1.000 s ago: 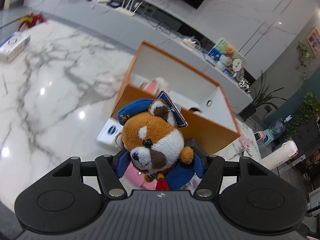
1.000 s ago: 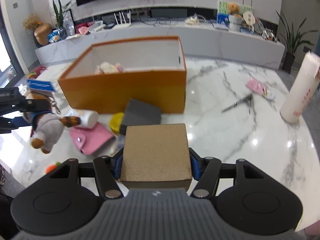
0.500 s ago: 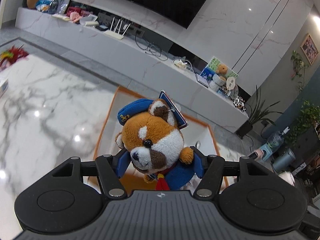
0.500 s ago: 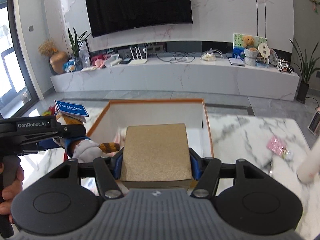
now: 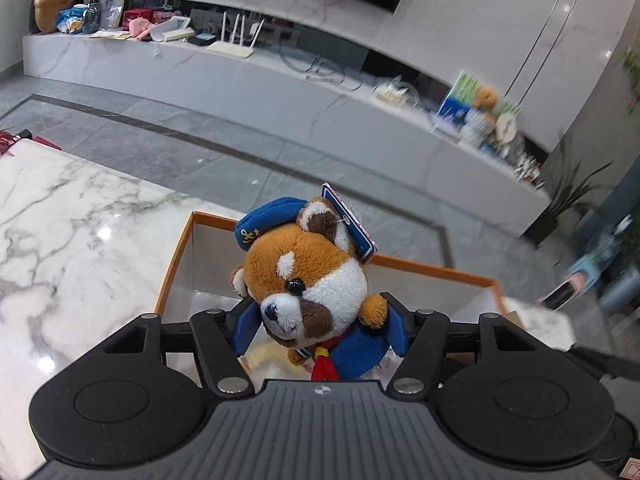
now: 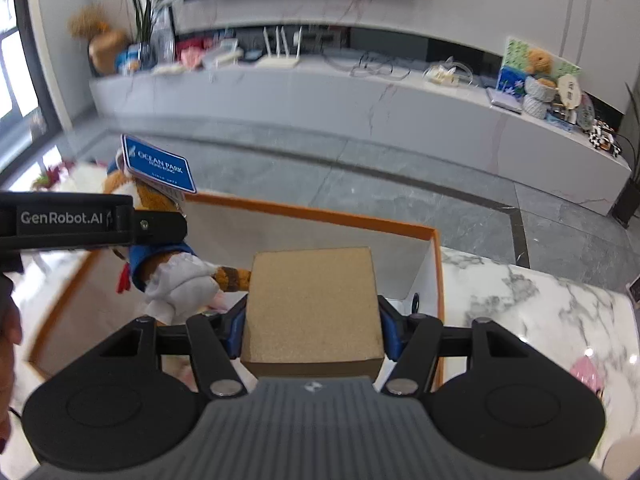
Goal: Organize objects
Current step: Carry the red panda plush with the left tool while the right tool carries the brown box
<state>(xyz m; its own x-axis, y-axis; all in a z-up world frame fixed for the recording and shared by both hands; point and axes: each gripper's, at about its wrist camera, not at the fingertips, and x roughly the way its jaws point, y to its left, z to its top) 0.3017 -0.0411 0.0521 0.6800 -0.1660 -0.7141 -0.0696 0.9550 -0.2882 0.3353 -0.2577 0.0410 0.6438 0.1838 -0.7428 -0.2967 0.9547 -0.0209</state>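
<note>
Right wrist view: right gripper [image 6: 313,330] clamps the tan box [image 6: 313,304], left gripper [image 5: 320,330] pinches the plush toy [image 5: 308,280], both over the orange bin [image 6: 320,216], so I'd lower them in before letting go.

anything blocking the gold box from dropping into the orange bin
Nothing solid bars it. The gold box, clamped in the right gripper, hangs over the open orange bin; only the plush toy in the left gripper hangs close beside it.

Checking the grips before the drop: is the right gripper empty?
No, the right gripper is shut on a tan box, held above the orange bin.
</note>
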